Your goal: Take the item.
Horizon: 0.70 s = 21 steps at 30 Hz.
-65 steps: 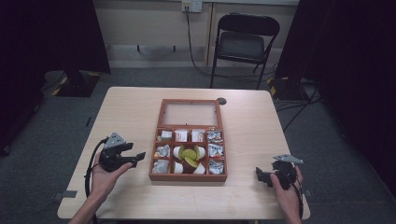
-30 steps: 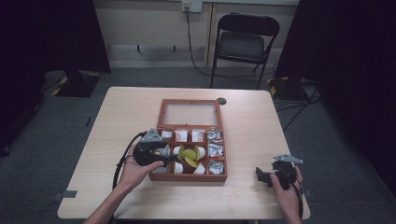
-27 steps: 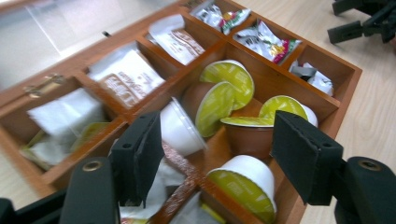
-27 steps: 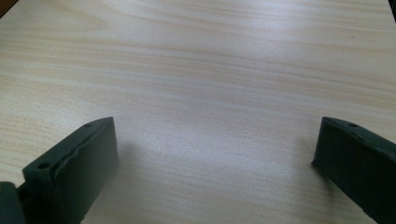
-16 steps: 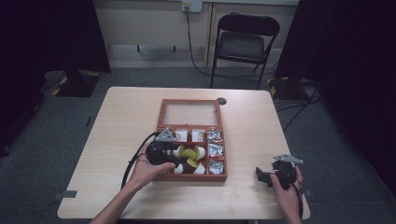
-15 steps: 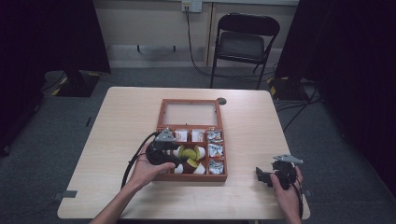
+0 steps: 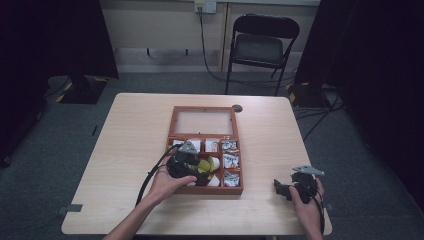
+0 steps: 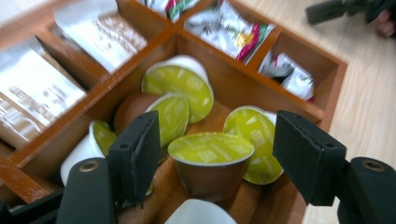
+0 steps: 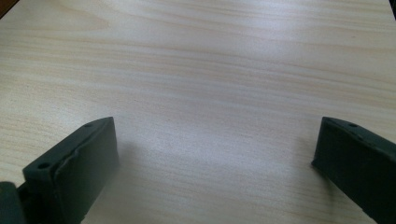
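The left gripper (image 8: 212, 149) is held over the wooden box (image 7: 175, 116), jaws just eased wider and released around a green-lidded capsule (image 8: 210, 163). The right gripper (image 7: 295, 187) is rested on the counter (image 9: 210, 70), jaws released.

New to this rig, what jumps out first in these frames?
The wooden compartment box at the table's middle, its centre cell heaped with green-lidded coffee capsules. The left claw hangs over that heap with its jaws astride one upright capsule, gaps visible on both sides, having just opened a little. The right claw sits open over bare table near the front right corner.
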Each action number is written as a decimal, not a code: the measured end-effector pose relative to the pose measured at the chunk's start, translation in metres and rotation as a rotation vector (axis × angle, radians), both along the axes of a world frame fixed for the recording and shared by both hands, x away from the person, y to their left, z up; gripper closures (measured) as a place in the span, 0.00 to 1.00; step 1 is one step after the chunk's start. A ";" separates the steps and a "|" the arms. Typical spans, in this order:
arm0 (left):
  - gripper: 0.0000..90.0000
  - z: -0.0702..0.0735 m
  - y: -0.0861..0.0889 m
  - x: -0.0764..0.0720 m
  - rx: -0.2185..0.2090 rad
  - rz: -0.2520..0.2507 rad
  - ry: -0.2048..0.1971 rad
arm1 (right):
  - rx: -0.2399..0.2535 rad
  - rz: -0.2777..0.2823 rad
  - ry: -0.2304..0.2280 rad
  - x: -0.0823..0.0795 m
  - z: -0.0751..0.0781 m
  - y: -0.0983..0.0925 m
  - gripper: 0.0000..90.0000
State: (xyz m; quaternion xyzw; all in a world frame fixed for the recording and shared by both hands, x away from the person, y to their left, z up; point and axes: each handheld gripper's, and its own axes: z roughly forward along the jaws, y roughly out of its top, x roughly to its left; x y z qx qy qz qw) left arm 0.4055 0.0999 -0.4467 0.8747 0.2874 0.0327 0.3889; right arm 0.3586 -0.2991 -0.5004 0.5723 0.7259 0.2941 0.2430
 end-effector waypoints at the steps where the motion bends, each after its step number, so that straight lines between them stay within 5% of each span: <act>1: 0.35 -0.002 -0.001 0.000 0.018 -0.003 -0.005 | -0.001 0.001 0.001 0.000 0.000 0.000 0.00; 5: 0.35 -0.006 -0.004 0.002 0.011 -0.007 0.017 | -0.001 0.003 0.000 0.000 0.000 0.000 0.00; 21: 0.36 -0.015 -0.015 0.005 0.116 -0.051 0.033 | -0.001 0.004 0.000 -0.001 0.000 0.000 0.00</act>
